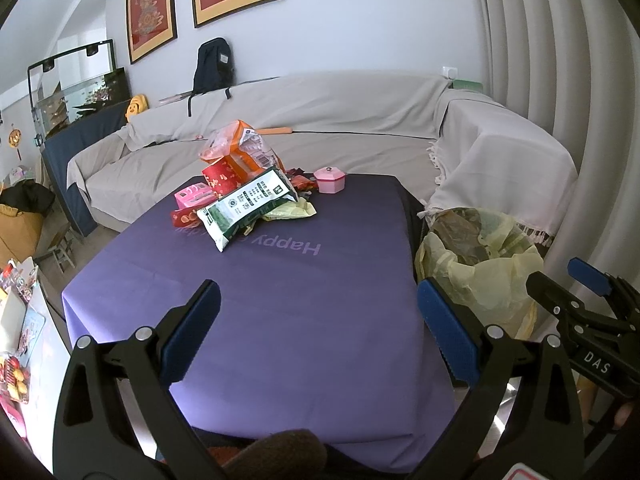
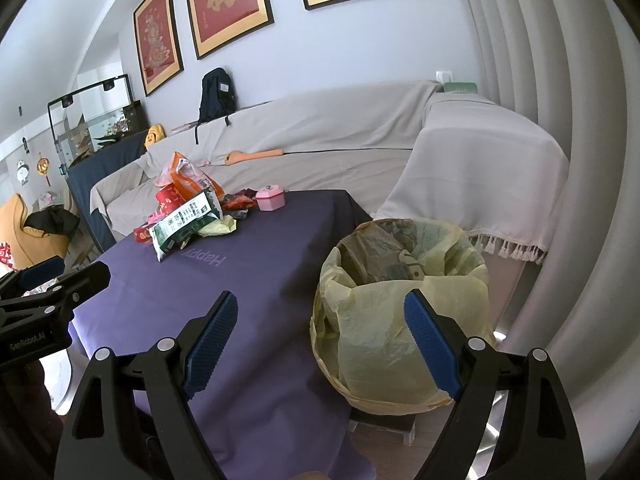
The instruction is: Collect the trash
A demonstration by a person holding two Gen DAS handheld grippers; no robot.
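Both grippers stand wide apart and hold nothing. The left gripper (image 1: pixel 318 328) hovers over the near part of the purple tablecloth (image 1: pixel 280 320), touching neither cloth nor trash. The right gripper (image 2: pixel 320 340) hangs near the table's right edge, one blue finger before the cloth and the other before the bin. The trash pile (image 1: pixel 244 184) sits at the far end of the table: a green-and-white snack bag (image 1: pixel 248 204) on top in front, an orange packet (image 1: pixel 240 148) behind, red wrappers under them, and a pink lidded box (image 1: pixel 329 180) just to the right. A bin lined with a yellow bag (image 2: pixel 400 312) stands on the floor beside the table.
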